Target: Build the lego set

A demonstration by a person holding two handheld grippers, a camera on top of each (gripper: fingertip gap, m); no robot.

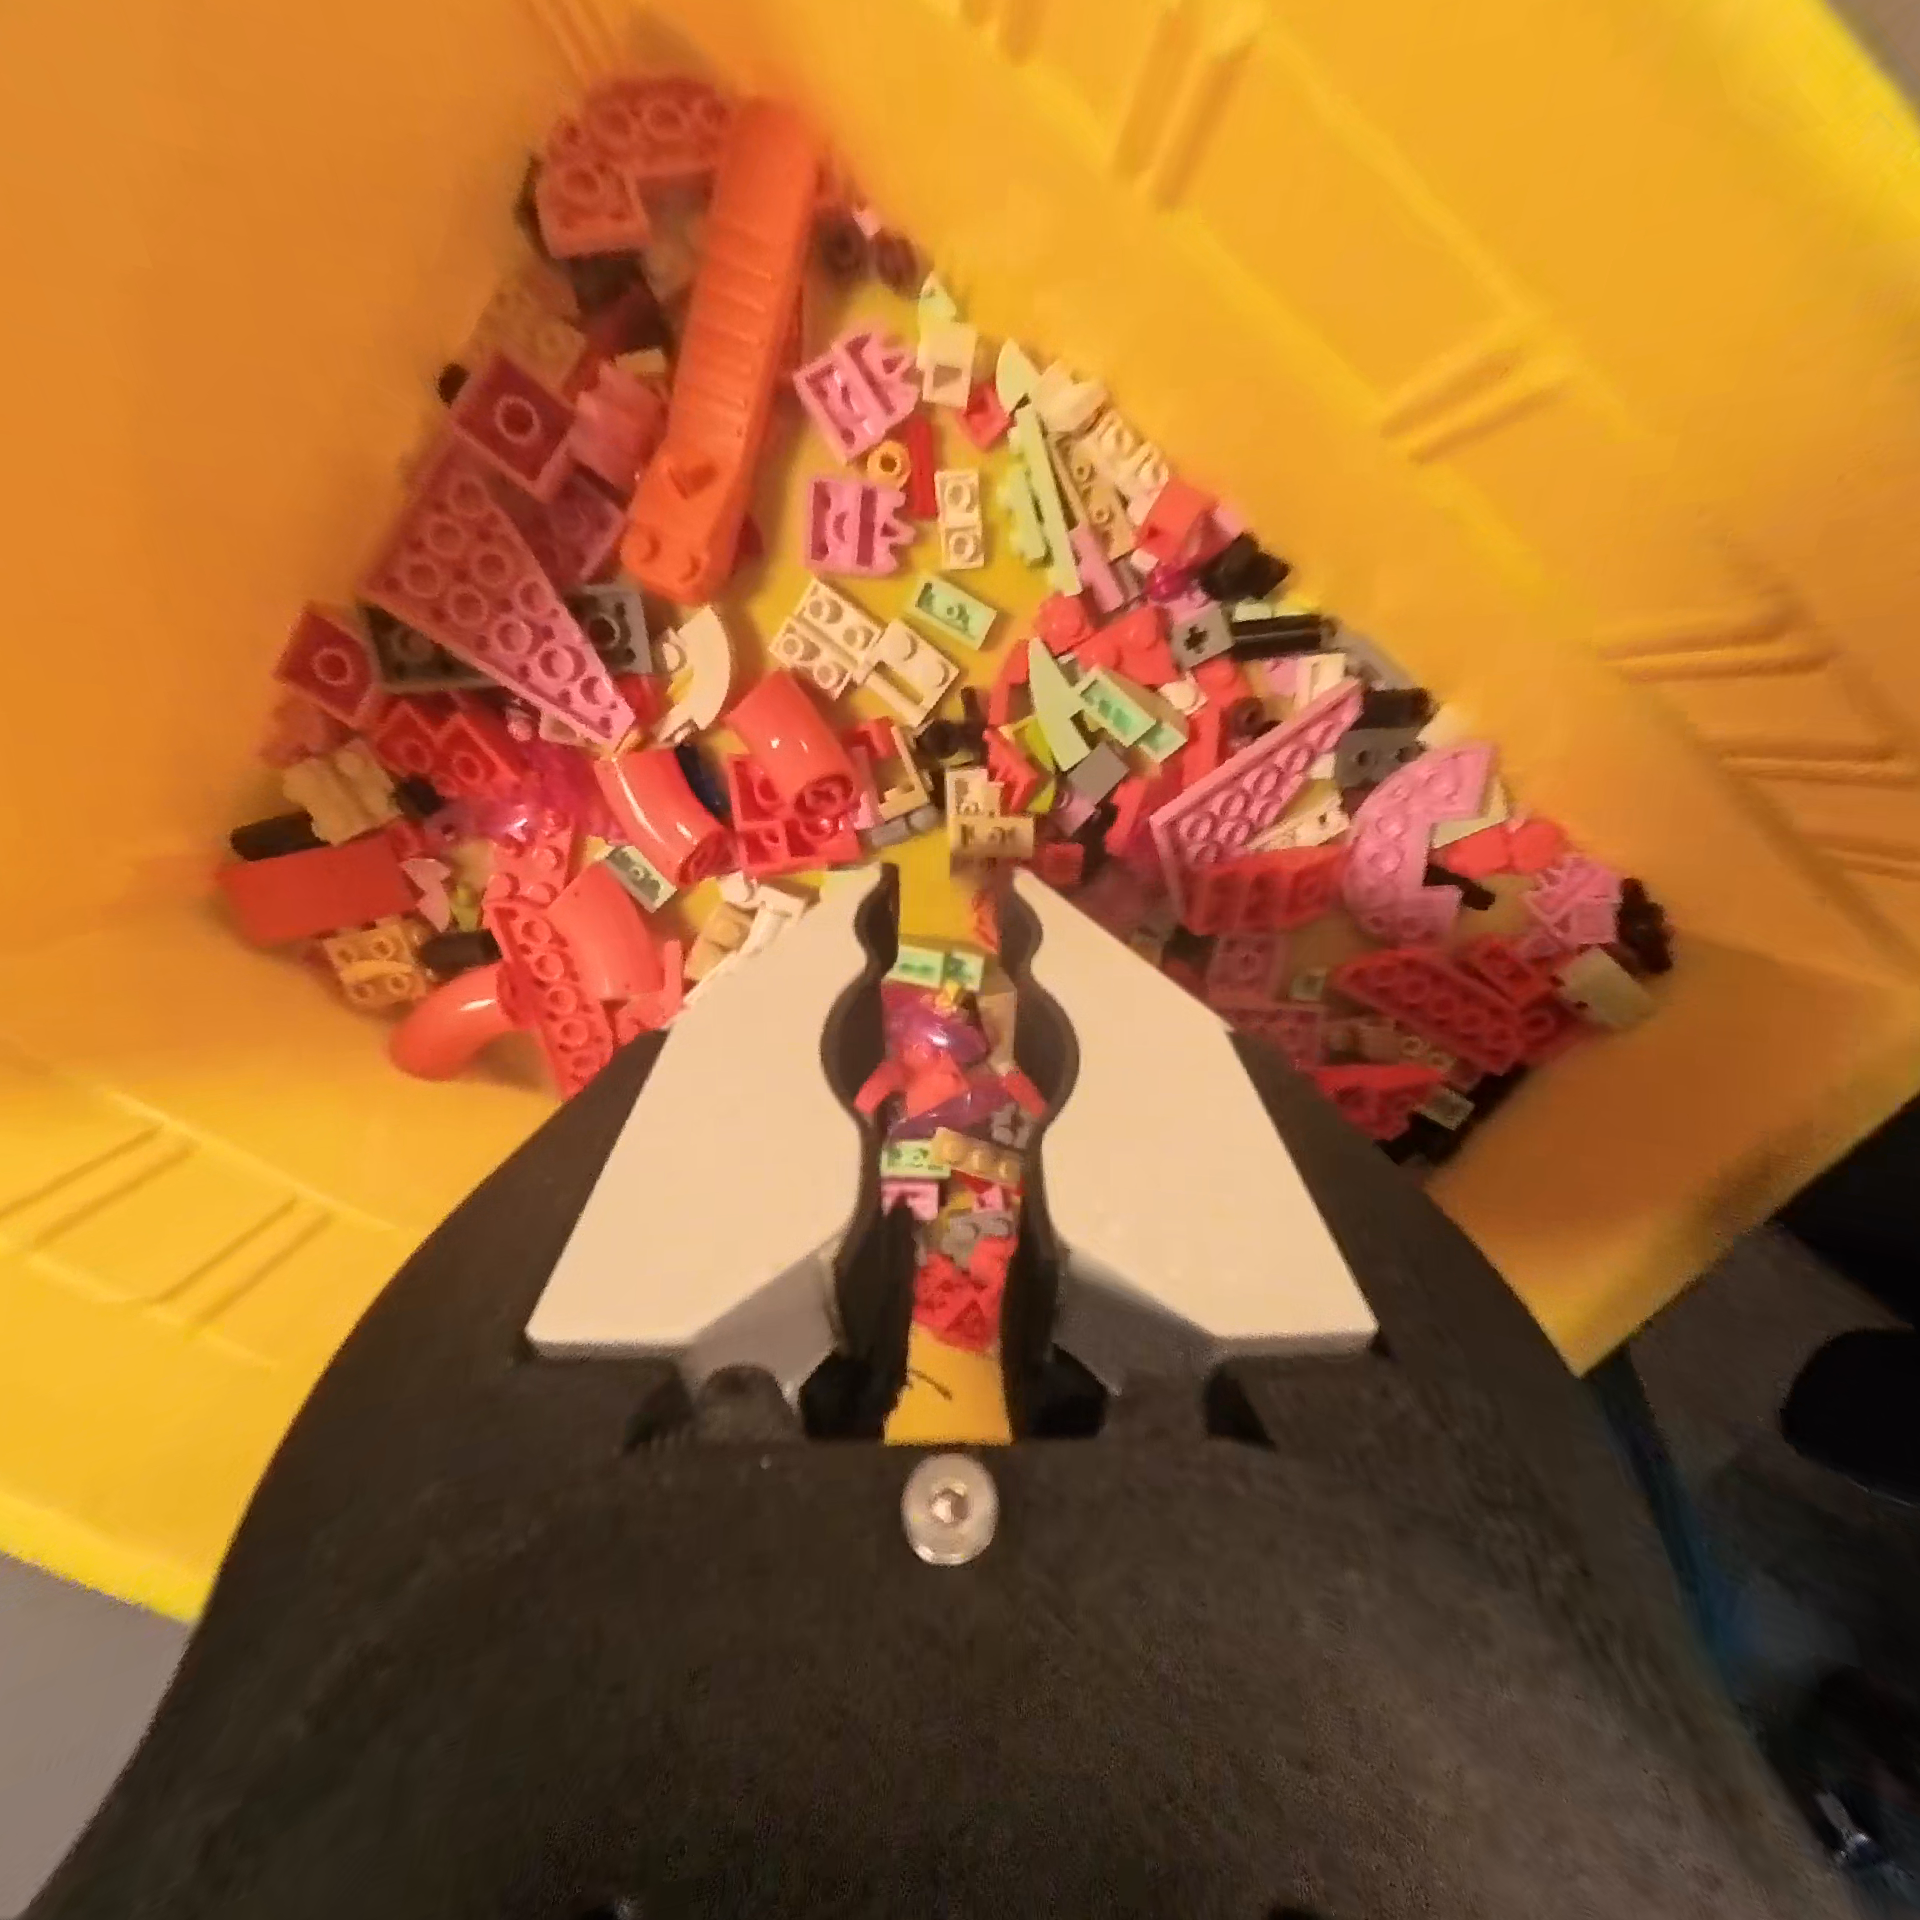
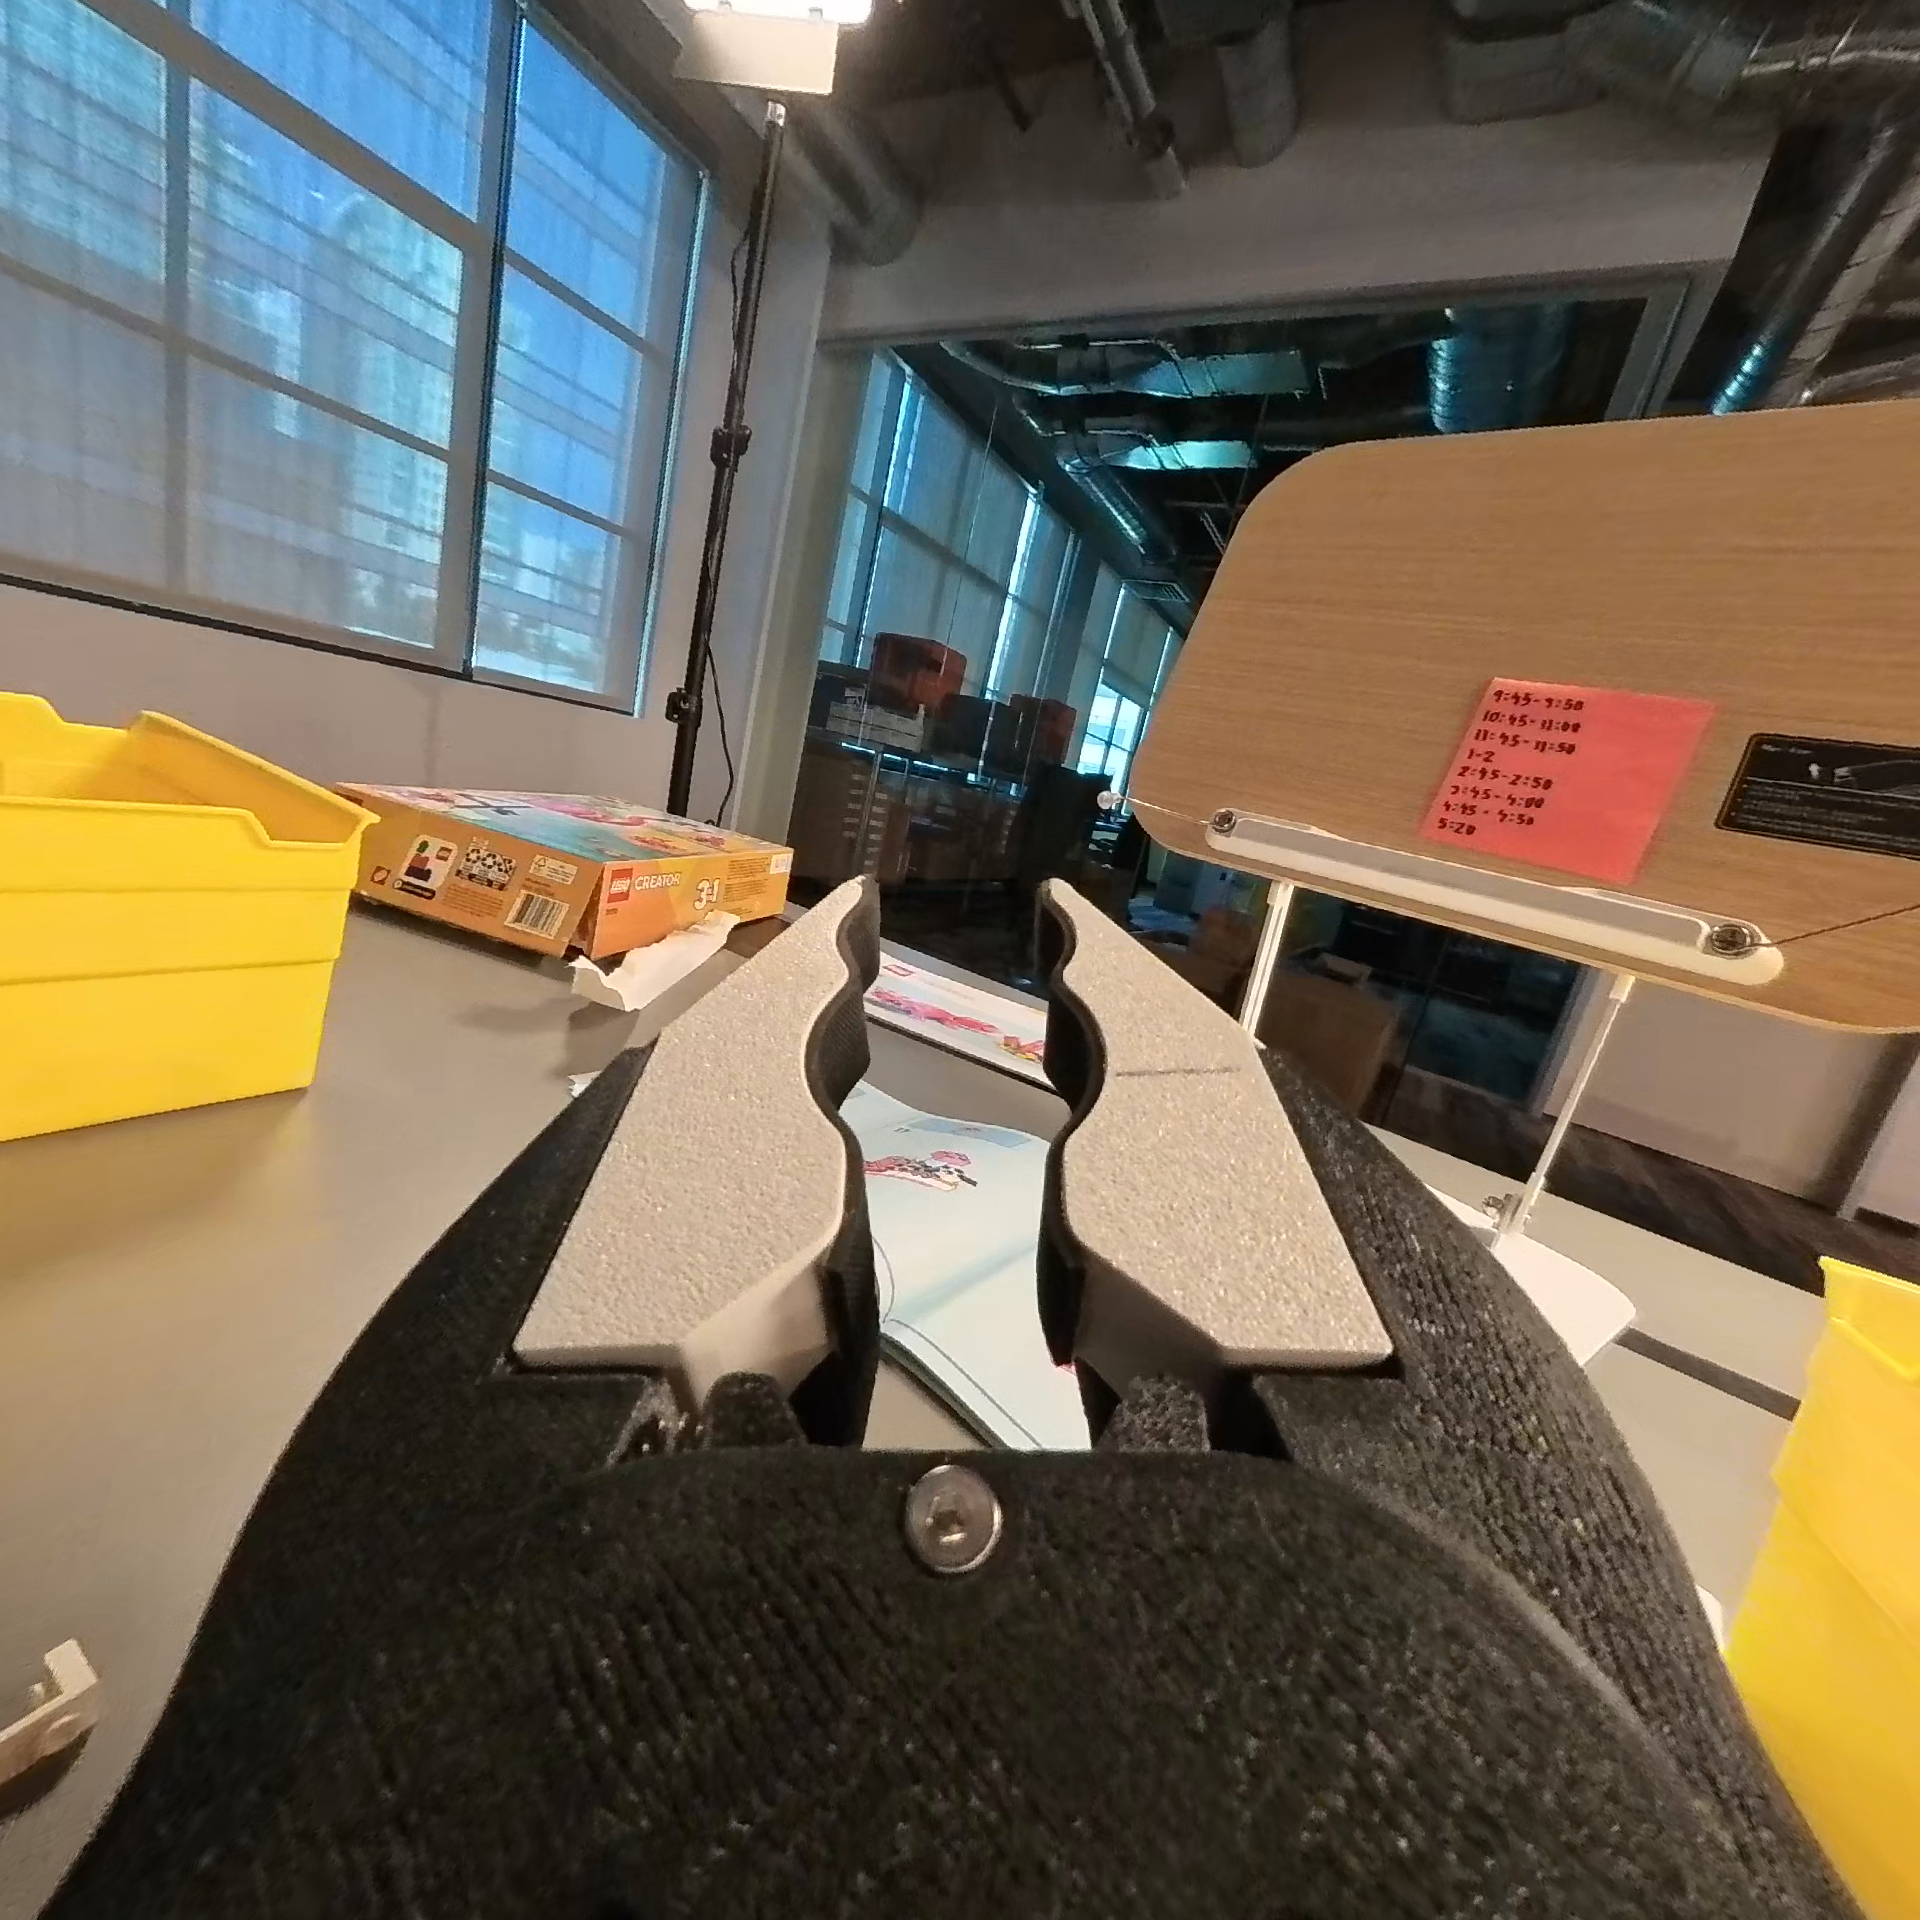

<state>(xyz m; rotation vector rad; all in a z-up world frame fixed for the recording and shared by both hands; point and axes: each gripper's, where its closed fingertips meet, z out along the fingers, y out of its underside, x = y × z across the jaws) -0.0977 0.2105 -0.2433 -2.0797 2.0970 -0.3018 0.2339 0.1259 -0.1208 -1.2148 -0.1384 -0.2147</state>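
Note:
My left gripper (image 1: 951, 883) reaches down into a yellow bin (image 1: 260, 416) that holds a heap of small toy bricks, red, pink, cream and mint. Its white fingers (image 1: 748, 1122) stand a little apart, with the bin's yellow floor and loose bricks showing between them; nothing is pressed between the pads. A small tan brick (image 1: 987, 826) lies just beyond the tips, and a long orange piece (image 1: 727, 364) lies farther back. My right gripper (image 2: 956, 904) is open and empty, held low over a grey table (image 2: 260, 1299), above an open instruction booklet (image 2: 956, 1226).
Stacked yellow bins (image 2: 156, 935) stand at the left, and another yellow bin (image 2: 1839, 1558) at the right edge. An opened toy-brick box (image 2: 561, 883) lies behind. A tilted wooden board on a white stand (image 2: 1455, 623) bears a pink note (image 2: 1558, 779). A black light stand (image 2: 727, 468) rises by the windows. The right gripper is farther from the long orange piece (image 1: 727, 364), some 30 centimetres, than the left, some 9 centimetres.

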